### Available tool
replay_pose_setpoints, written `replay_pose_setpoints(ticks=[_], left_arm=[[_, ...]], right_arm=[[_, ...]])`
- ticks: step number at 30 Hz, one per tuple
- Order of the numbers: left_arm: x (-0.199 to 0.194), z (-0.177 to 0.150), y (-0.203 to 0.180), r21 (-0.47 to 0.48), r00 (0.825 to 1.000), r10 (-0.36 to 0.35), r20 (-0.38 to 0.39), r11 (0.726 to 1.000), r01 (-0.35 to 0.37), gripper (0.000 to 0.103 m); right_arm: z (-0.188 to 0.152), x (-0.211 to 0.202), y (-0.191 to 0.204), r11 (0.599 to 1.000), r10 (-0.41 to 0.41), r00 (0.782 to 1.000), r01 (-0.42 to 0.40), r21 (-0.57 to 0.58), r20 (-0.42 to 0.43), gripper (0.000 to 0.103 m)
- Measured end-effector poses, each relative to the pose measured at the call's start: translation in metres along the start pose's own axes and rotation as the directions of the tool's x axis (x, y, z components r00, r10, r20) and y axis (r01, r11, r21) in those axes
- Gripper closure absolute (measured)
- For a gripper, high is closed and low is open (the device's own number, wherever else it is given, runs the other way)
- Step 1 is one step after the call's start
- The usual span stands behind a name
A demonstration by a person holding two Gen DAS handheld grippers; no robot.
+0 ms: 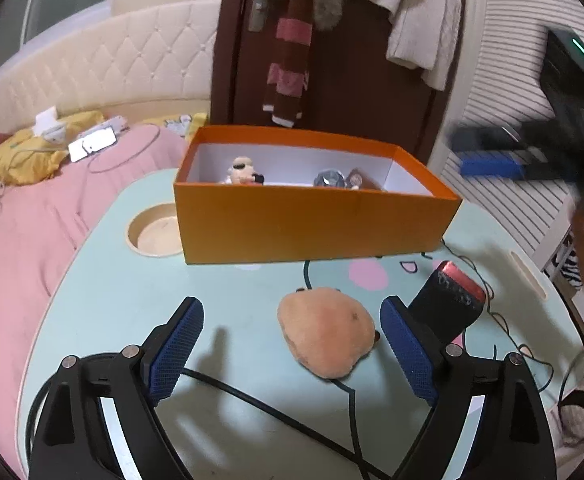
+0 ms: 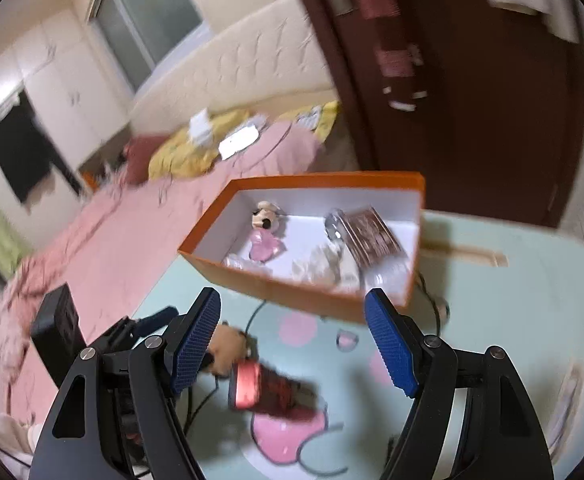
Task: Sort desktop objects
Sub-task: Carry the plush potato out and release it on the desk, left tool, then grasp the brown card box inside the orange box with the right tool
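A tan plush toy (image 1: 327,334) lies on the mint-green table (image 1: 112,296), between the fingers of my left gripper (image 1: 292,340), which is open and empty. A black-and-red box (image 1: 449,304) lies just right of the plush. An orange box (image 1: 311,220) stands behind, holding a small figurine (image 1: 244,170) and other small items. My right gripper (image 2: 292,340) is open and empty, above the black-and-red box (image 2: 272,390), with the plush (image 2: 228,346) by its left finger. The orange box (image 2: 303,284) lies ahead of it. The right gripper also shows blurred at the left wrist view's right edge (image 1: 487,152).
A round cup hole (image 1: 154,234) sits in the table left of the orange box. A black cable (image 1: 276,412) runs across the table under my left gripper. A pink-covered bed (image 1: 24,232) lies to the left, a dark door (image 1: 343,40) behind.
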State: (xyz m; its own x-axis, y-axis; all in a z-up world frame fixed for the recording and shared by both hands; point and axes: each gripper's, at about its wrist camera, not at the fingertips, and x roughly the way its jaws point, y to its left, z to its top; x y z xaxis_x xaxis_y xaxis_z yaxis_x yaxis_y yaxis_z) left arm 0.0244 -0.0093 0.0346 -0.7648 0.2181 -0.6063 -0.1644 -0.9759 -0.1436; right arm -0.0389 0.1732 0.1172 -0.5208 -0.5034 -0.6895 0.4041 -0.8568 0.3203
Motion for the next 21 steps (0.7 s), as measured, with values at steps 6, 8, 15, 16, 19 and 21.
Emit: replay_pose_setpoints(ticks=[6,8,15,16,19,21], left_arm=[[0.002,-0.004,0.007,-0.044,1.000,-0.018,-0.014,0.999,0.018,0.013],[0.002,-0.005,0.009,-0.055,0.999,-0.027,-0.017,0.998,0.026,0.013],[0.004,-0.005,0.012,-0.087,0.998,-0.050,-0.024,0.995,0.048,0.013],[0.004,-0.005,0.013,-0.091,0.998,-0.053,-0.026,0.995,0.050,0.013],[0.004,-0.005,0.014,-0.105,0.998,-0.057,-0.026,0.993,0.054,0.013],[0.004,-0.004,0.015,-0.110,0.998,-0.058,-0.028,0.992,0.054,0.013]], right_arm=[[0.055,0.067,0.010,0.961,-0.213,0.950,0.162,-0.223,-0.228,0.028],[0.059,0.083,0.005,0.952,-0.248,0.928,0.181,-0.245,-0.277,0.028],[0.076,0.142,-0.013,0.915,-0.366,0.825,0.235,-0.329,-0.430,0.028],[0.078,0.150,-0.016,0.909,-0.383,0.807,0.241,-0.341,-0.450,0.029],[0.080,0.161,-0.025,0.911,-0.386,0.779,0.239,-0.335,-0.493,0.053],[0.081,0.165,-0.030,0.917,-0.379,0.769,0.236,-0.322,-0.515,0.059]])
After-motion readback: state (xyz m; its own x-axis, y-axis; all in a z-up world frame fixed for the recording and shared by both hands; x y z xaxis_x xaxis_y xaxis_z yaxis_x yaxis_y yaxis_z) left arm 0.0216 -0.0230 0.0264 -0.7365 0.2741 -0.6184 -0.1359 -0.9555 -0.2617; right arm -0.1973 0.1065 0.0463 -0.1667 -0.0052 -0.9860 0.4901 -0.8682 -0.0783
